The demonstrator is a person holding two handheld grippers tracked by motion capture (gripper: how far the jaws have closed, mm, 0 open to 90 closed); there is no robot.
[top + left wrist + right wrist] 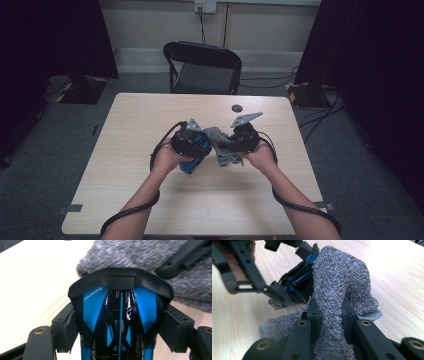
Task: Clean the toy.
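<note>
The table (150,210) is a pale wood-grain top, and its near edge is cut off by the bottom of the high view, where the person's forearms come in with a black cable looped round each. Above the middle of the table the left gripper (192,150) is clenched on a glossy black-and-blue object (190,164); in the left gripper view its pads (175,327) press on both flanks of that object (120,315), whose lower part is cut off by the frame, so what it is cannot be made out. Just right of it, the right gripper (235,150) is clamped tight on a grey fuzzy sock (222,147), a fold of it pinched between the narrow jaws in the right gripper view (332,307). The sock hangs between the two grippers, touching the blue object, its lower end just above the table; how much of the object sits inside it is hidden. Farther along the table, beyond the grippers, lies a small dark round disc (236,108), too small to identify. Past the table's far edge stands a black folding chair (202,67) on grey carpet, then a pale wall with a socket (205,6). Black curtains on both sides of the table swallow the corners in darkness.
</note>
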